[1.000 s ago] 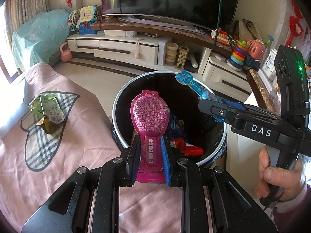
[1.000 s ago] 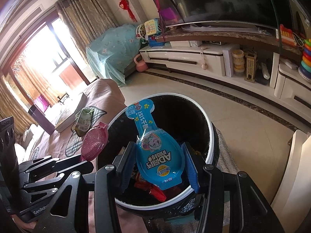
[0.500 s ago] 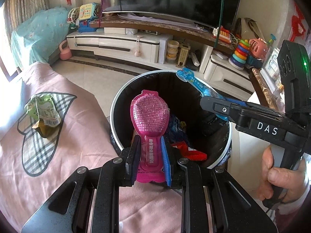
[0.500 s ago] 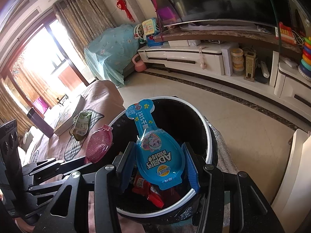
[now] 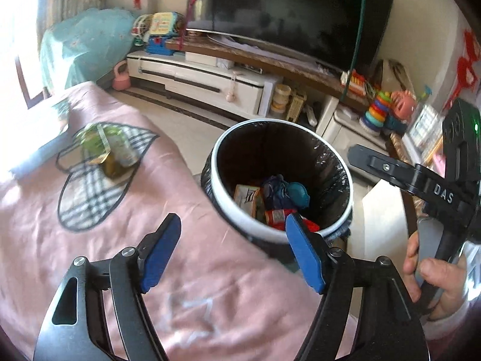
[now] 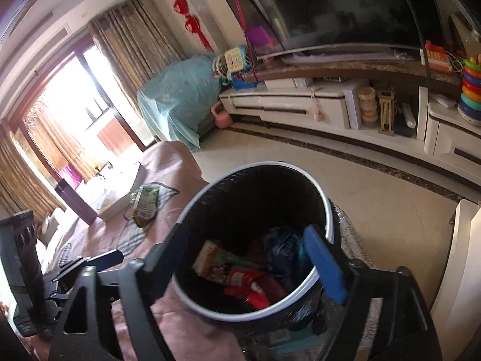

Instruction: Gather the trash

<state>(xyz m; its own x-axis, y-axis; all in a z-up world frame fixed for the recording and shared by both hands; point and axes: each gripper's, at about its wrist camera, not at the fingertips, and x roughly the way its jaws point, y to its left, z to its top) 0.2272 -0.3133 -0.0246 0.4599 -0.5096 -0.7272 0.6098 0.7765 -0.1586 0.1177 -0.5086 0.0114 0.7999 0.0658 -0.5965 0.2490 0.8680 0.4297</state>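
Note:
A round trash bin (image 5: 216,177) with a white rim and black liner stands beside the pink-covered surface (image 5: 90,255); it also shows in the right wrist view (image 6: 327,210). Wrappers (image 5: 279,198) lie inside it, red, blue and beige (image 6: 240,273). My left gripper (image 5: 231,252) is open and empty, over the pink cover at the bin's near rim. My right gripper (image 6: 249,261) is open and empty above the bin's mouth. A green crumpled packet (image 5: 111,150) lies on the plaid heart patch, to the far left; it shows in the right wrist view (image 6: 144,201) too.
A TV stand (image 5: 210,81) with a large TV (image 5: 294,21) runs along the far wall, toys (image 5: 378,111) at its right end. A teal-covered object (image 5: 81,51) stands at the far left. A white box (image 6: 120,192) lies beyond the green packet.
Both grippers opened. The pink wrapper left my left gripper and the blue one left my right gripper; both are gone from the jaws. The left view pulled back and left.

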